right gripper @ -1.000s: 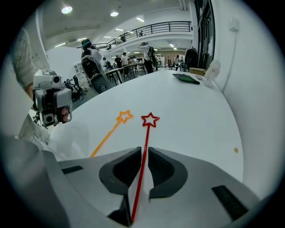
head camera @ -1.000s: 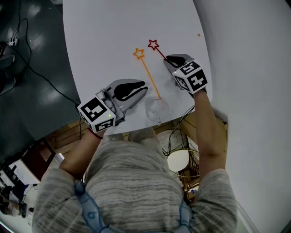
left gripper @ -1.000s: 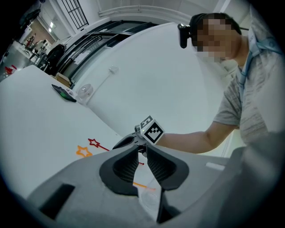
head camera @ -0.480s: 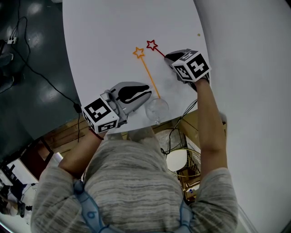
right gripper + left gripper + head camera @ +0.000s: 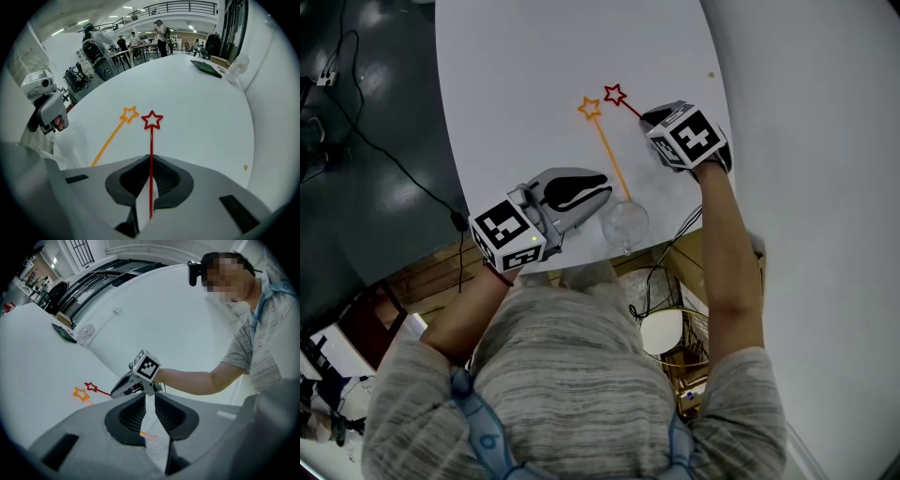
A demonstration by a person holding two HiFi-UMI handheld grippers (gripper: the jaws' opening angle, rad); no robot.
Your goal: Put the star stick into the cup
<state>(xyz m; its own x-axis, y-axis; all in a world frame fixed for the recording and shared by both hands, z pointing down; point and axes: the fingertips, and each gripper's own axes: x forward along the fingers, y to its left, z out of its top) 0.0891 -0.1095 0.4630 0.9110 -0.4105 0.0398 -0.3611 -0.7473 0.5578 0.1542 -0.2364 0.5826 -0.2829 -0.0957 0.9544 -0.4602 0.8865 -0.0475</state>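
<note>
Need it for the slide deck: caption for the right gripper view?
Right gripper shut on the red star stick, orange star stick lying beside it on the white table.

You work at a white round-edged table set against a plain white wall. The dark grey glossy floor carries loose black cables. Brown wooden boards lie beneath the table's near edge. White ceiling strip lights are lit.

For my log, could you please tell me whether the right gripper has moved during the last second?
Yes. The right gripper, shut on the red star stick, has shifted slightly up the head view, away from the cup.
</note>
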